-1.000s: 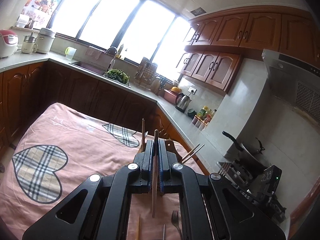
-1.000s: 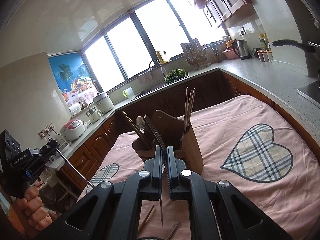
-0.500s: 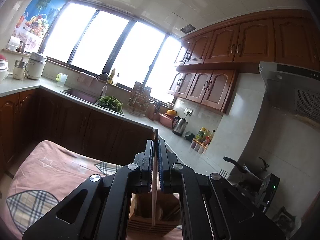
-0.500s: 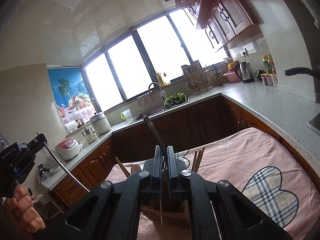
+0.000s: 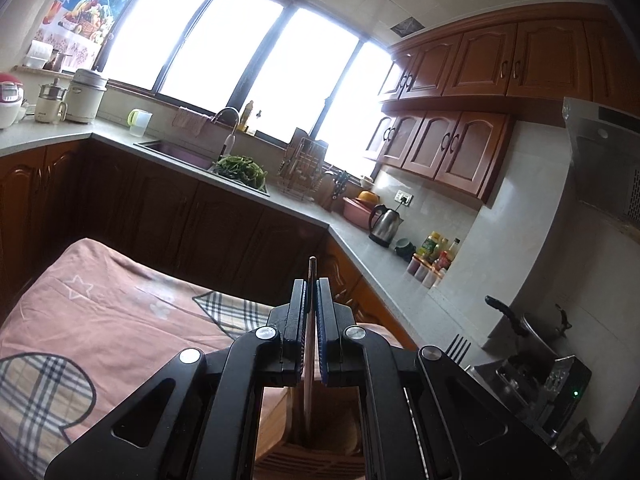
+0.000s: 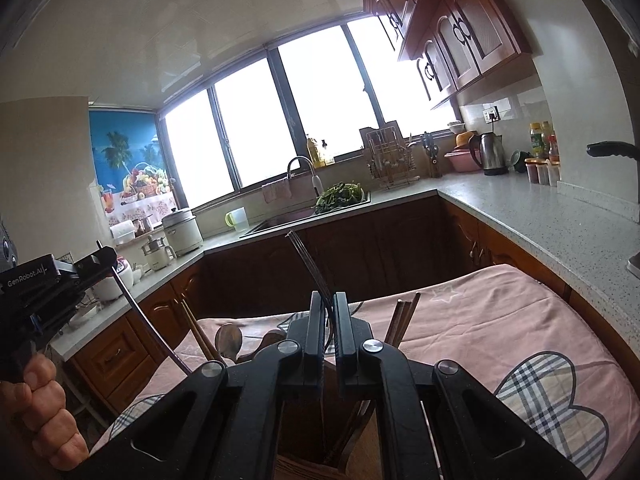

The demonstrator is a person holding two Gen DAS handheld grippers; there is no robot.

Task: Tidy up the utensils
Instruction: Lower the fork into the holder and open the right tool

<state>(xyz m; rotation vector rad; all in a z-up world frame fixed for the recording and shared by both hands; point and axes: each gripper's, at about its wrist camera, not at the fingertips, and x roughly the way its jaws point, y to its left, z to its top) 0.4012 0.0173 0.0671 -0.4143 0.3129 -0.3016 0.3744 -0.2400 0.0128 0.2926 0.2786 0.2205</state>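
We look into a kitchen with brown wooden cabinets [image 5: 472, 64], a wide bright window [image 6: 280, 120] and a grey speckled counter [image 6: 560, 224], in front of which stands the desk under a pink cloth with plaid hearts [image 5: 112, 320]. In the left wrist view the left gripper [image 5: 311, 312] has its jaws closed on a thin brown wooden chopstick [image 5: 311, 276], which stands nearly upright, its tip above the fingers and its lower end reaching down over the open wooden utensil holder [image 5: 320, 448] right beneath. Only this view shows the stove side with a dark pot [image 5: 536, 328], the other gripper low at the right edge, and fork tines [image 5: 458, 346] poking up beside it. In the right wrist view the right gripper [image 6: 329, 320] is clamped on a slim metal fork [image 6: 310, 264], tines up and leaning left, above the same holder [image 6: 304, 468]. Only here do we see what the holder keeps: brown chopsticks [image 6: 404, 320] to the right, more chopsticks [image 6: 200, 332] and a dark wooden spoon [image 6: 229, 338] to the left. At the left edge this view also catches the person's hand [image 6: 40, 412] around the other gripper's handle, with its chopstick slanting down.
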